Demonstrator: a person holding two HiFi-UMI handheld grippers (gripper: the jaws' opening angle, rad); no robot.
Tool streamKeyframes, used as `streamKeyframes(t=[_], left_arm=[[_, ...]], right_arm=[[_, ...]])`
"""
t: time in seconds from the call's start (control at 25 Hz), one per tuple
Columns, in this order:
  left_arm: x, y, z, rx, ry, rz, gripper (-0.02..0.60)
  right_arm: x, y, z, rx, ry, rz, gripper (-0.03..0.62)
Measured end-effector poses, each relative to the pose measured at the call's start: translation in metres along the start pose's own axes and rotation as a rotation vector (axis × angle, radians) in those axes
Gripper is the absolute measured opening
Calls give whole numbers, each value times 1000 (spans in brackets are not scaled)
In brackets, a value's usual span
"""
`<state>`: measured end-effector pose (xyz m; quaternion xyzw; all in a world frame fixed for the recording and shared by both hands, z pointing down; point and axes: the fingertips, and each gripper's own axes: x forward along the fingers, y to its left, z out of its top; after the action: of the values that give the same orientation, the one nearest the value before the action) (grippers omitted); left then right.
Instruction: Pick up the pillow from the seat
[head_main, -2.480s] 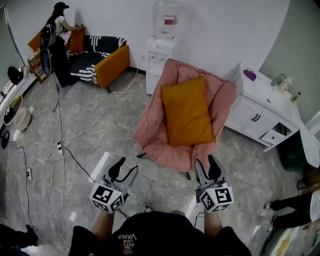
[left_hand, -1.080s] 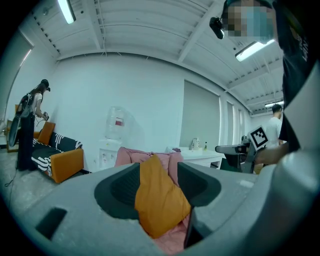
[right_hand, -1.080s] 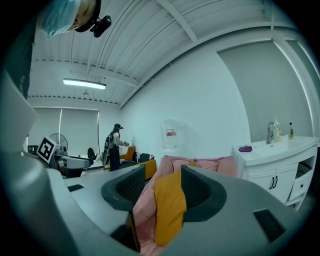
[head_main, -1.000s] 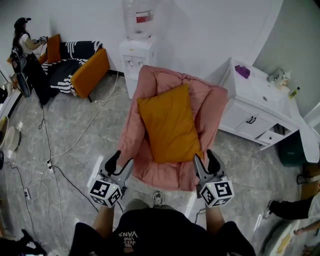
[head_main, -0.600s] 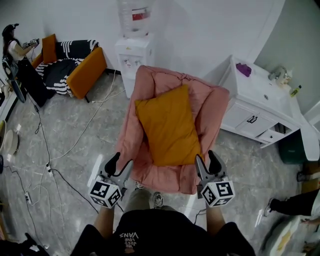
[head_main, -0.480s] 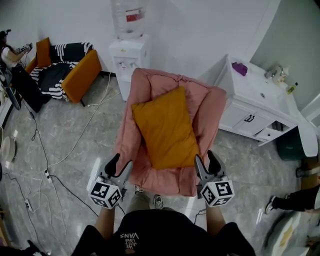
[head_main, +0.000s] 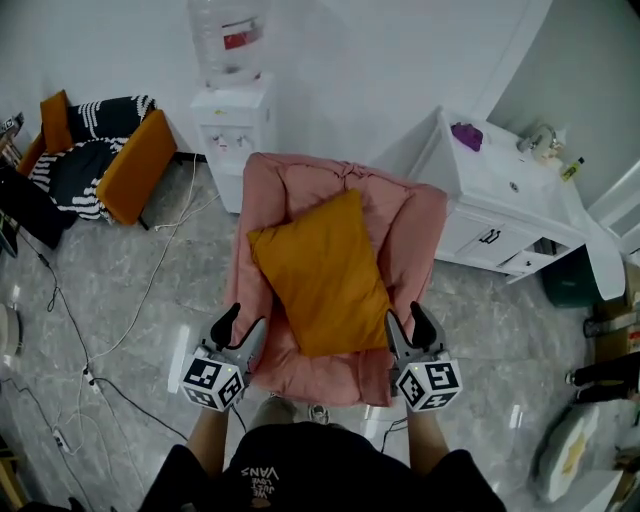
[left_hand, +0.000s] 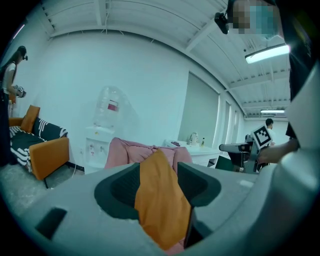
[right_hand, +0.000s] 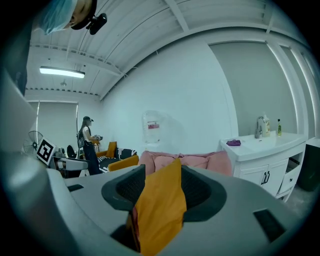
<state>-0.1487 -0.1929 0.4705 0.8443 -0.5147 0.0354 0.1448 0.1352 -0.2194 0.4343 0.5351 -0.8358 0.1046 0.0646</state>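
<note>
This looks like a mock-up home lounge that doubles as a workroom. A pink armchair (head_main: 405, 225), an orange sofa (head_main: 140, 165) with a striped throw (head_main: 95, 115) and a water dispenser (head_main: 226, 100) stand by bare white walls. A white counter (head_main: 490, 180) carries a tap (head_main: 537, 140). Loose cables (head_main: 85, 375) trail across the marbled tile floor (head_main: 500, 320), under a strip light (right_hand: 62, 72).
</note>
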Motion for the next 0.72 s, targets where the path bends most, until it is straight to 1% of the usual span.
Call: streamKeyframes(t=[0.2,0.44,0.72], left_arm=[[36,27,-12,-10,37,-24,229],[77,57,-36,-34,84,-46,232],[119,93,-76,-99,131,-60,252]], right_arm=[[35,-5,-7,-9,28,-21,210],[75,-14,-26,-15,83,-49,210],[119,-26,-57,-20,149,-63,218]])
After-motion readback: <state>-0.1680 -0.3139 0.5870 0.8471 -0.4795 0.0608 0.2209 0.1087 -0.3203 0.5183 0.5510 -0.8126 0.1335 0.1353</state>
